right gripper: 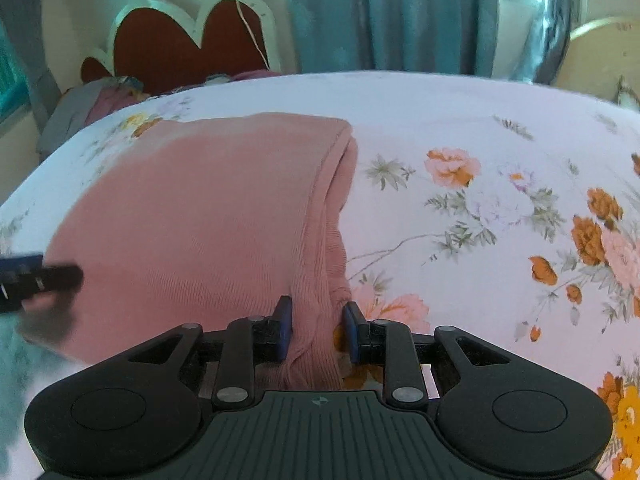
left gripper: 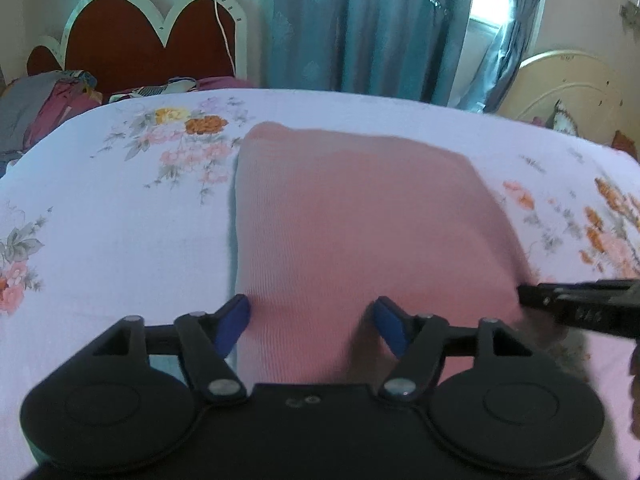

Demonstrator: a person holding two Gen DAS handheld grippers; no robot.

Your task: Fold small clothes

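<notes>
1. Bed with a floral bedsheet [left gripper: 120, 208] – red scalloped headboard [left gripper: 144, 40] against a pale wall.
2. Teal curtains [left gripper: 360, 24]; daylight through the window gap [left gripper: 486, 0].
3. Cream headboard [left gripper: 572, 84] far right.

pink ribbed garment [left gripper: 360, 220] | folded flat | lying on floral bedsheet [left gripper: 120, 220]

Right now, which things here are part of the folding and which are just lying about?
Part of the job: pink garment, left hand-held gripper, right hand-held gripper.
Lying about: pile of clothes, curtains, headboard, flowered bedsheet.
</notes>
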